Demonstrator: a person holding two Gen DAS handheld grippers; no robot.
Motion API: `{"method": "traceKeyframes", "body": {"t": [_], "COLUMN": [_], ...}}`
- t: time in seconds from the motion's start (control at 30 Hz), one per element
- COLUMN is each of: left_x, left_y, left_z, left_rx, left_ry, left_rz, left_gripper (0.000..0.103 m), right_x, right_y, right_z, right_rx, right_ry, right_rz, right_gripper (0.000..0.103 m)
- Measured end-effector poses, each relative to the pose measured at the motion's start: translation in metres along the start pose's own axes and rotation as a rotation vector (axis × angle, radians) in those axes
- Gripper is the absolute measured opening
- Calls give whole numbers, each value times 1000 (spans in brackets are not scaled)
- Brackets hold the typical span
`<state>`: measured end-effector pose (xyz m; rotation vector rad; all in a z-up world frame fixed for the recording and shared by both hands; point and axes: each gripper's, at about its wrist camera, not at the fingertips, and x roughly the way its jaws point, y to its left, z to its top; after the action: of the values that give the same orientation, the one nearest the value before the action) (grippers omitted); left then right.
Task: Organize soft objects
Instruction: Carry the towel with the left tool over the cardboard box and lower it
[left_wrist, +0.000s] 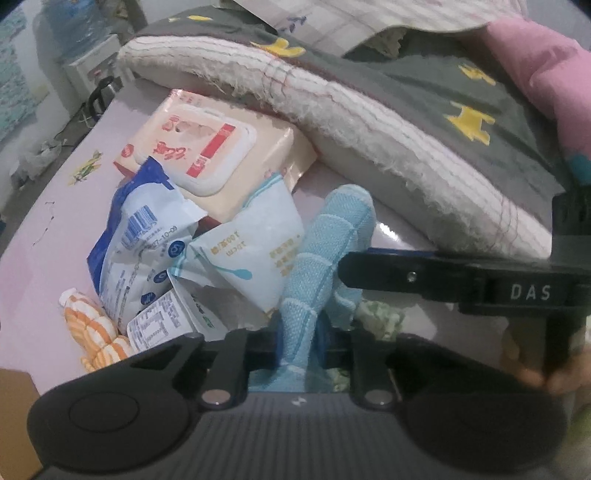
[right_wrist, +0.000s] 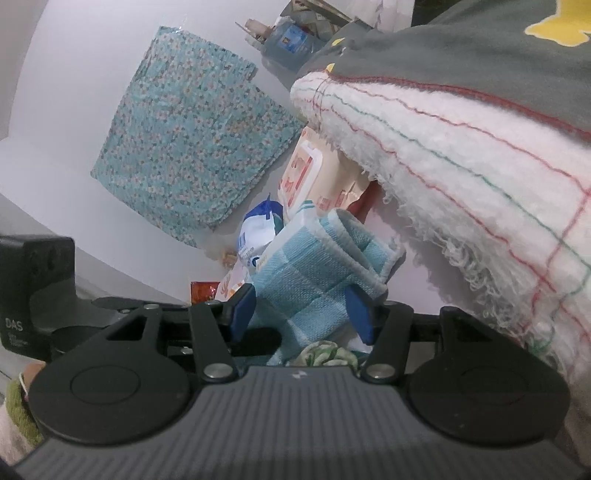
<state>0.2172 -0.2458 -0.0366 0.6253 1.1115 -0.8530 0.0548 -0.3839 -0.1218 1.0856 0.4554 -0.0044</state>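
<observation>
Blue towel (left_wrist: 325, 258) rolled, long axis runs 6→12 o'clock. Left gripper (left_wrist: 301, 347) clamped tight on its near end; right gripper (right_wrist: 301, 308) half-open, pads pressing towel's sides.

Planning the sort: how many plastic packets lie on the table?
4 visible: wet-wipes pack at the back, blue-white bag, teal-edged pouch beside it, and small label packet nearest; more may hide under the pile.

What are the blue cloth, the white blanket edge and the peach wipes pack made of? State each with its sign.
Blue cloth: woven cotton-like towelling, matt; a checked waffle weave and stitched hem show.
White blanket edge: fluffy terry or fleece, matt; looped, frayed pile crossed by red and green threads.
Peach wipes pack: thin plastic film, slightly glossy and crinkled, with what looks like a rigid white plastic flip lid.
</observation>
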Motion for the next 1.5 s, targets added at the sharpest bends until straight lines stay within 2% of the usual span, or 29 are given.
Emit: {"method": "traceKeyframes", "body": {"t": [0.2, 0.33, 0.47, 0.63, 0.8, 0.87, 1.0, 1.13, 1.27, 1.4, 1.5], "left_x": [-42, -81, -124, -182, -225, -228, -204, -163, -138, -136, -137], "left_y": [-2, 4, 25, 71, 125, 148, 192, 236, 262, 263, 259], "left_z": [-6, -18, -45, -110, -209, -250, -319, -357, -371, -376, -377], "left_rx": [-65, -125, -223, -405, -654, -769, -977, -1111, -1146, -1165, -1165], "left_ry": [-118, -179, -235, -309, -388, -400, -390, -313, -182, -153, -128], "left_rz": [25, 36, 36, 55, 111, 99, 62, 99, 254, 402, 449], "left_gripper": [14, 14, 14, 14, 14, 14, 14, 14, 14, 15, 15], "right_x": [-22, -35, -39, -32, -11, 0, 15, 16, 7, 7, 14], "right_y": [14, 44, 89, 146, 191, 204, 221, 228, 229, 225, 222], "right_z": [3, 7, 4, -12, -47, -63, -91, -110, -118, -116, -115], "right_rx": [-19, -65, -139, -216, -261, -275, -279, -286, -303, -295, -286], "right_ry": [-46, -60, -42, 25, 135, 187, 268, 302, 301, 289, 299], "right_rz": [33, 55, 123, 220, 282, 291, 282, 237, 178, 144, 140], "right_gripper": [57, 58, 60, 63, 63, 64, 64, 64, 64, 65, 65]}}
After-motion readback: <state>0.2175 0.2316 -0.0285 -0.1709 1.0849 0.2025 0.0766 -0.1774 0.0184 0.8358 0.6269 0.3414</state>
